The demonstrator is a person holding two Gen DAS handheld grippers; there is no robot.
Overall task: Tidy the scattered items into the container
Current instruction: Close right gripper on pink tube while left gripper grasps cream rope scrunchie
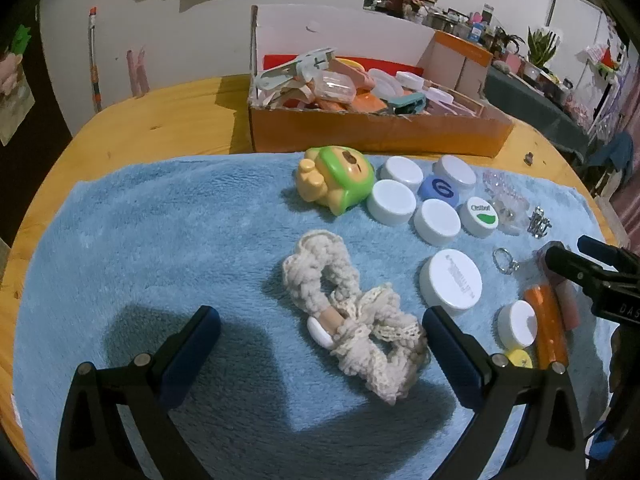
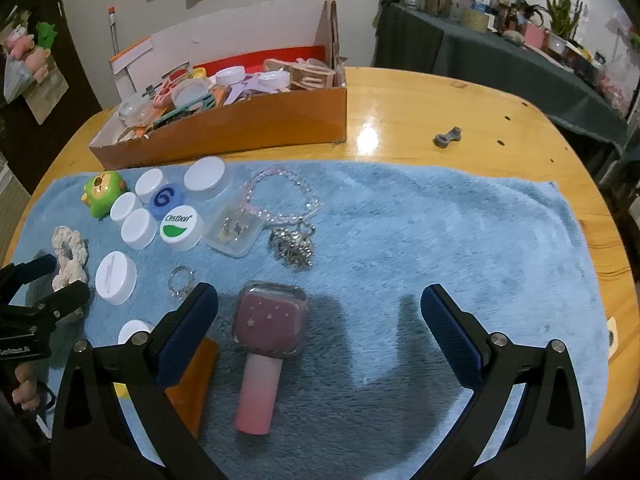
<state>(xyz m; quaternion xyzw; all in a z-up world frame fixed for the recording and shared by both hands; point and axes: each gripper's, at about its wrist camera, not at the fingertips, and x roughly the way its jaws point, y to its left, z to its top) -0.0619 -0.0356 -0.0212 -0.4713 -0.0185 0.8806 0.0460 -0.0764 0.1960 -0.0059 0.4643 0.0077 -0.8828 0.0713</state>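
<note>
Indoor light was dim and cool, falling from above and behind the cameras. Dark, soft-edged shadows lay on the blue towel (image 2: 420, 220) just ahead of each pair of fingers. A white glare spot (image 2: 368, 138) shone on the wooden table (image 2: 460, 112) beyond the towel. Fisheye bending curved that table; corners went black.

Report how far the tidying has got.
Done: the cardboard box already holds many small items. In hand: nothing; the left gripper is open around the cream scrunchie, the right gripper open by the pink bottle. Left on the blue towel: the green toy, the white caps, the bracelet.
</note>
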